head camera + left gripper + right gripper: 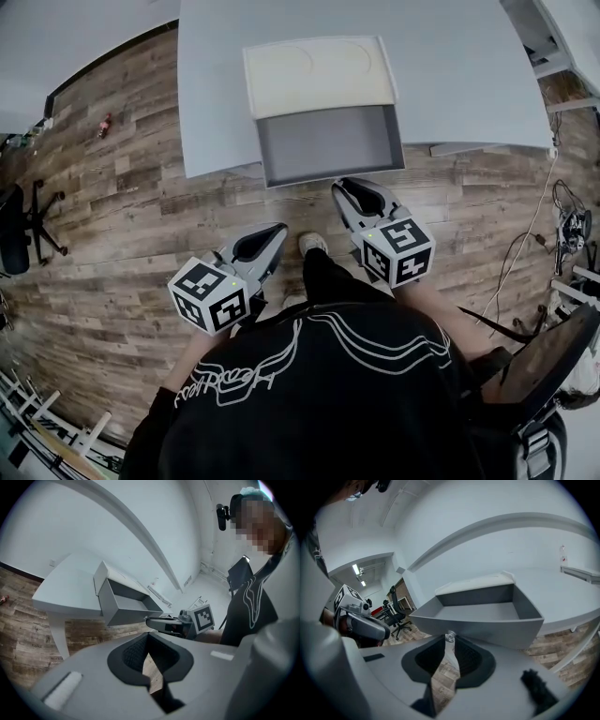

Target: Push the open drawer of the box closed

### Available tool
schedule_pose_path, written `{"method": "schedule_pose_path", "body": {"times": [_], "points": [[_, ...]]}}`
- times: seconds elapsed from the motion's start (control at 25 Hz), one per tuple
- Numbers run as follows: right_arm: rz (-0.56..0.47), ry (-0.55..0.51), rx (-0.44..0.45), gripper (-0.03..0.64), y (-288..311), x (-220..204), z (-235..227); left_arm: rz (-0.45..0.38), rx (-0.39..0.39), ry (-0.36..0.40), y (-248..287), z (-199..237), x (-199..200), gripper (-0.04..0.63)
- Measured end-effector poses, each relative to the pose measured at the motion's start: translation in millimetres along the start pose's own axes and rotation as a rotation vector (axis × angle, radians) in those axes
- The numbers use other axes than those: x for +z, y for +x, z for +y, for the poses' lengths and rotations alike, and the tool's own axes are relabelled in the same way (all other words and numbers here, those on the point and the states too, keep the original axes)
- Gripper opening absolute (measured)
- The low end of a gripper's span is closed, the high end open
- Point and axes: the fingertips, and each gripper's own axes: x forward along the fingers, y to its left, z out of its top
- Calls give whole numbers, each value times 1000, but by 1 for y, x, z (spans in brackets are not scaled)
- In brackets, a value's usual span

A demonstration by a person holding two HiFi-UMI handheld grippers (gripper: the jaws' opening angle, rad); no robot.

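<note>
A box with a cream top sits on the light grey table. Its grey drawer is pulled out and empty, overhanging the table's near edge. My right gripper is shut, its tips right at the drawer front. In the right gripper view the gripper points at a small silver knob on the drawer. My left gripper is shut too, held lower and to the left over the floor, apart from the drawer. It holds nothing.
Wood floor lies under the table edge. A black office chair stands at far left, cables lie at right, and a small red object is on the floor at back left. The person's shoe is between the grippers.
</note>
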Motion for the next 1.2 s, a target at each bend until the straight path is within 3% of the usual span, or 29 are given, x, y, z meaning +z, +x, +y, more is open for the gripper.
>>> {"method": "schedule_pose_path", "body": {"times": [1.2], "points": [[-15, -4, -63, 71, 62, 71, -41, -17, 58, -39, -18, 34, 21, 8]]}}
